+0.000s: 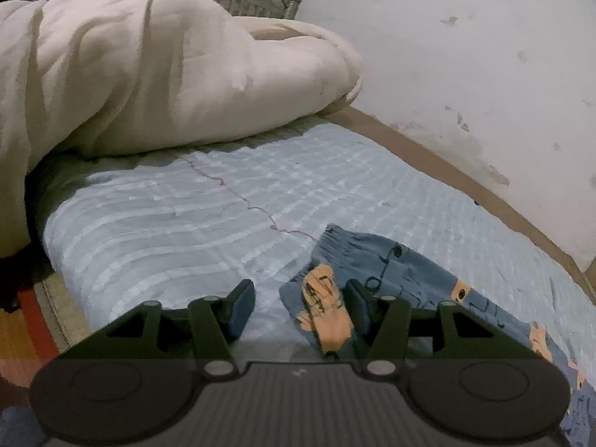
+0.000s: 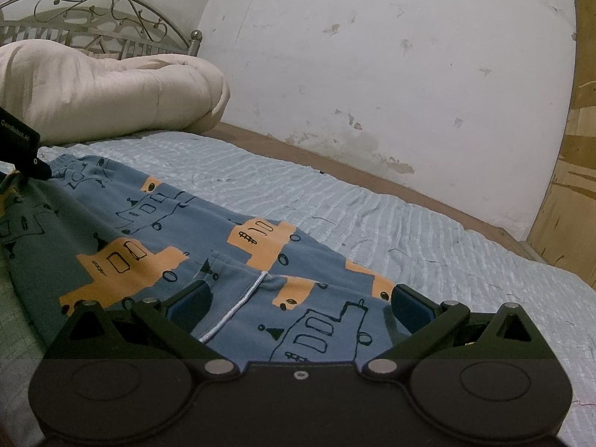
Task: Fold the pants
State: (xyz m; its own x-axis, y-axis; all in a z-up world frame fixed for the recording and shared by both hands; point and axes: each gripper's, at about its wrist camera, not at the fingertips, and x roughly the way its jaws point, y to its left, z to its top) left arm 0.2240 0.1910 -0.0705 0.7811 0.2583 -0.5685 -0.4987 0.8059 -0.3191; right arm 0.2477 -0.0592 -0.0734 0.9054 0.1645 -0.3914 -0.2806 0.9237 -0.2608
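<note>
Pants [image 2: 156, 246] first: blue knit cotton with orange truck shapes and thin black line drawings of more trucks all over. They're lying flat on the bed, spread across the pale blue ribbed bedspread [image 2: 354, 201], running from right under my right gripper away toward the far left. There's a white drawstring [image 2: 238, 305] snaking out at the near end, so that looks like the waistband side closest to my right gripper. The fabric looks doubled over there, one layer's edge crossing the other.

My right gripper [image 2: 298, 301] sits low over that near end with its jaws spread wide. The cloth lies between them, but the pads aren't pressing on anything.

My left gripper [image 1: 298, 305] is at the far end of the pants. From that camera I see a bunched, ribbed edge of the blue fabric [image 1: 372, 260] and a crumpled orange patch just inside my right-hand finger [image 1: 359, 307]. Jaws there are parted, with bare bedspread in most of the gap. The cloth sits against the one finger and nothing's pinched.

Further out, a big cream comforter [image 1: 149, 74] is heaped near the head of the bed, with a curly metal headboard [image 2: 100, 11] behind it. A scuffed white wall [image 2: 391, 74] runs along the far side.
</note>
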